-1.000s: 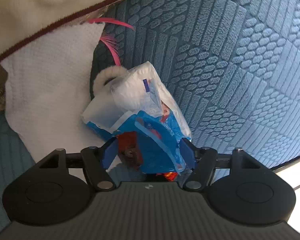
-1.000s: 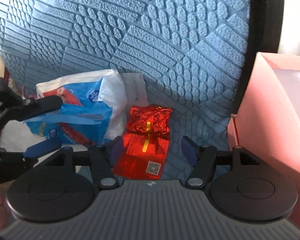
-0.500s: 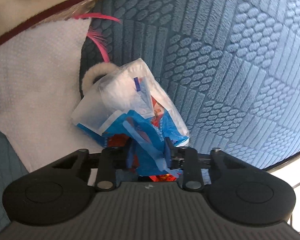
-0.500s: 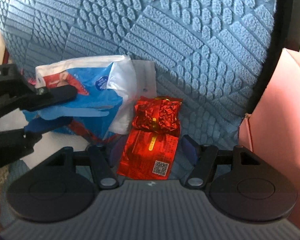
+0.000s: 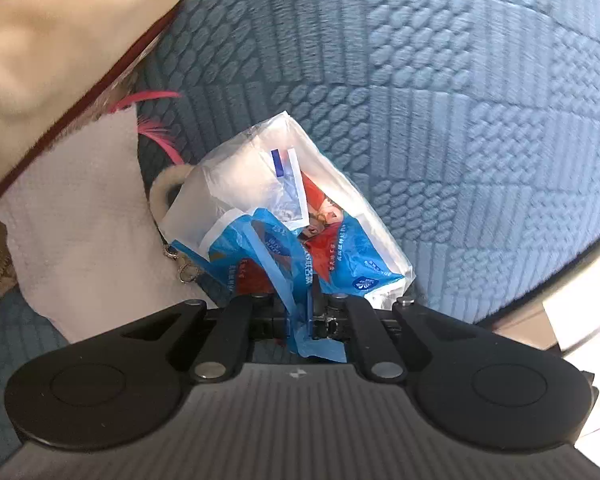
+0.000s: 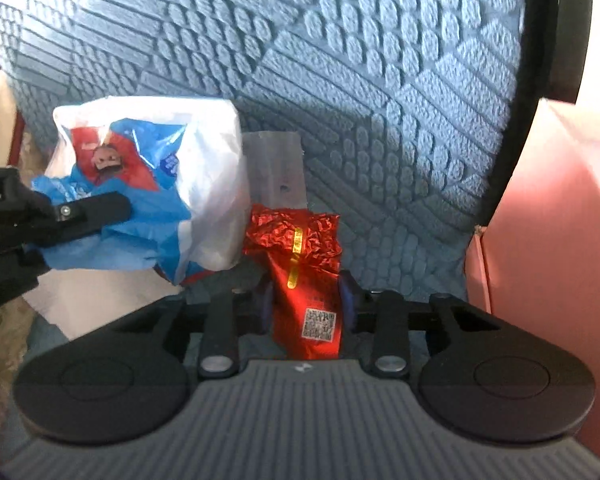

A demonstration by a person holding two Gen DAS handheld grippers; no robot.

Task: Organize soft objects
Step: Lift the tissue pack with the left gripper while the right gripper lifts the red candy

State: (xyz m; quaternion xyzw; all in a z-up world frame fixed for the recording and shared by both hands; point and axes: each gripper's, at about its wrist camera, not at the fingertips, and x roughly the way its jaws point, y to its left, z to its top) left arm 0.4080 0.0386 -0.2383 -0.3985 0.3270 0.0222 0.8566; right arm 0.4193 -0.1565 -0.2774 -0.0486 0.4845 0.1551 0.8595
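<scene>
A blue, white and red plastic tissue bag (image 5: 300,232) lies on the blue textured cushion (image 5: 440,100). My left gripper (image 5: 300,304) is shut on the bag's blue handle end. The bag also shows in the right wrist view (image 6: 151,184), with the left gripper (image 6: 79,216) clamped on it from the left. A red foil packet (image 6: 300,272) with a gold stripe and a QR code lies beside the bag. My right gripper (image 6: 306,304) is shut on the packet's lower part.
A white towel (image 5: 83,216) lies left of the bag, with a fluffy keychain (image 5: 167,196) and pink feathers (image 5: 155,132) at its edge. A beige pillow (image 5: 59,32) is at upper left. A pink box (image 6: 552,240) stands right. A clear flat packet (image 6: 275,168) lies behind the foil packet.
My left gripper closed on the bag's blue end. My right gripper moved forward over the red foil packet and closed on it.
</scene>
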